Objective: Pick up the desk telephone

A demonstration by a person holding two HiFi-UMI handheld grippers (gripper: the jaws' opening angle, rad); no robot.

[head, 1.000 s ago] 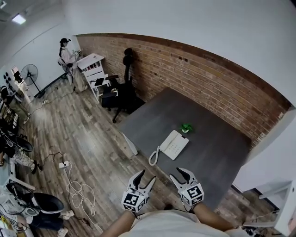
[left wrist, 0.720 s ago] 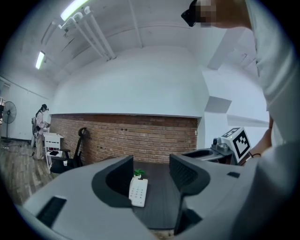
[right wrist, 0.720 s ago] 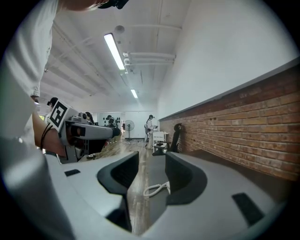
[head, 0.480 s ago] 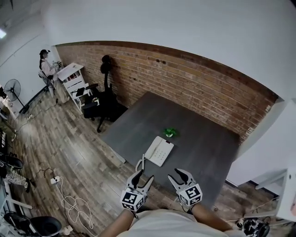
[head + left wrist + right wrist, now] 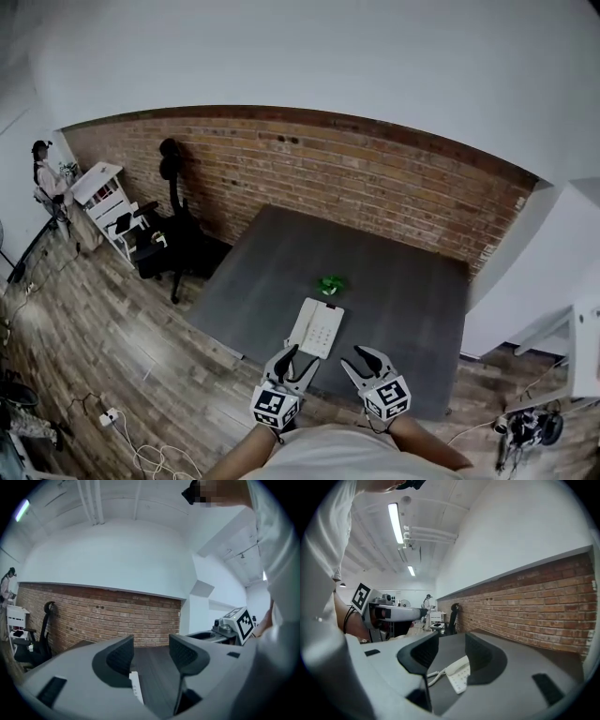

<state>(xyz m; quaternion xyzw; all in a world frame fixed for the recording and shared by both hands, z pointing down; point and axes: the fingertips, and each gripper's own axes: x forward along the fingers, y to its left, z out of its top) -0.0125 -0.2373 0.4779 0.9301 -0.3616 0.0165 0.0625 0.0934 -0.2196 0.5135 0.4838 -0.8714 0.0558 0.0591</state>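
The white desk telephone lies near the front edge of the dark grey table, its handset along its left side. My left gripper is open and empty, with its tips just short of the phone's near end. My right gripper is also open and empty, a little to the right of the phone. In the left gripper view only a white sliver of the telephone shows low between the jaws of the left gripper. The right gripper view frames the telephone and its cord between the jaws of the right gripper.
A small green object sits on the table just beyond the phone. A brick wall runs behind the table. At the left stand a black office chair and a white shelf unit, with a person beside it. Cables lie on the wooden floor.
The view has swung and closed in on the table. Both grippers have come forward, so the phone now lies just ahead of their tips. Both stay open.
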